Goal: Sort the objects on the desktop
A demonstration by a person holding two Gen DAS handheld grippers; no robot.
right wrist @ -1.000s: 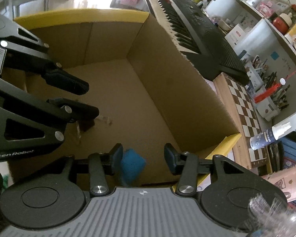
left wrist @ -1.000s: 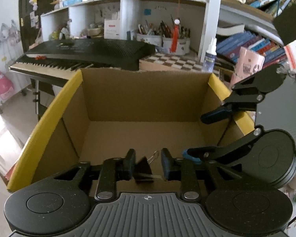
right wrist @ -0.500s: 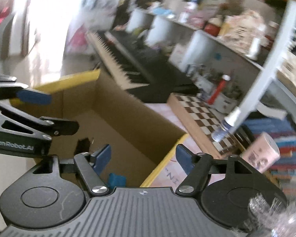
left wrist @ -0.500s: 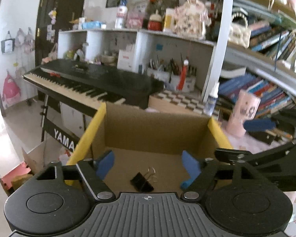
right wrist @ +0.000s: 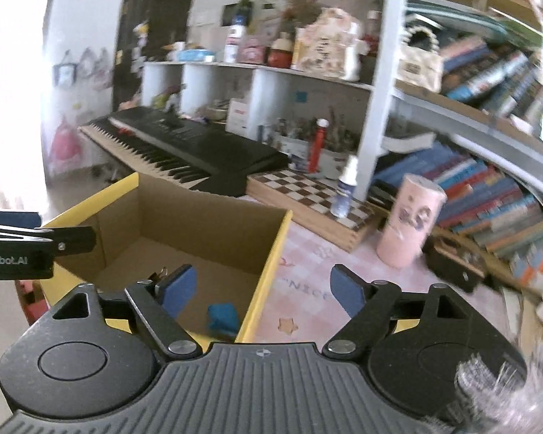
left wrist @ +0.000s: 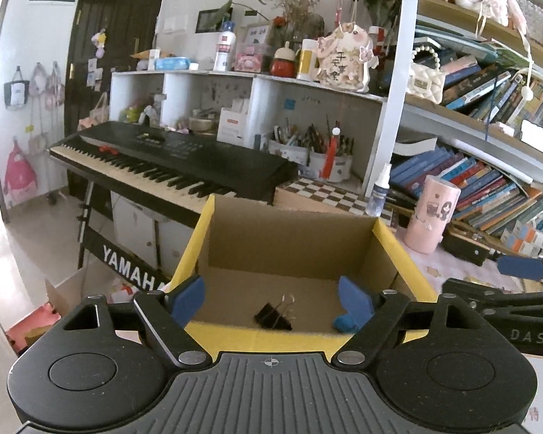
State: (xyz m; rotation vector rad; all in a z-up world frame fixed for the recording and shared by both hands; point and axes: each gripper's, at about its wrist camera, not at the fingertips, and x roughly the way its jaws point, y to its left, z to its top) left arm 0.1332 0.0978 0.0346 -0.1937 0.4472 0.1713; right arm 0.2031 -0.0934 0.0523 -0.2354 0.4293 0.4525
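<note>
A yellow-rimmed cardboard box [left wrist: 387, 233] [right wrist: 277, 249] stands open on the desk. On its floor lie a black binder clip [left wrist: 274, 316] and a small blue block [left wrist: 344, 323] [right wrist: 223, 319]. My left gripper [left wrist: 271, 298] hovers above the box's near rim, its jaws opening, with nothing between its blue pads. My right gripper [right wrist: 262, 289] sits over the box's right wall and the pink tablecloth, its jaws opening and empty too. Each gripper's fingers show at the edge of the other's view.
Behind the box are a black keyboard [left wrist: 170, 159], a checkered board [left wrist: 329, 195] with a spray bottle [left wrist: 378, 191], and a pink cylinder [left wrist: 430, 222]. Shelves of books [left wrist: 488, 188] and pen holders [left wrist: 311, 148] fill the back. A pink tablecloth [right wrist: 307, 264] lies right of the box.
Both grippers let go inside the box, leaving the binder clip and blue block on its floor, then opened wide and pulled up and back. The right gripper rolled upright.
</note>
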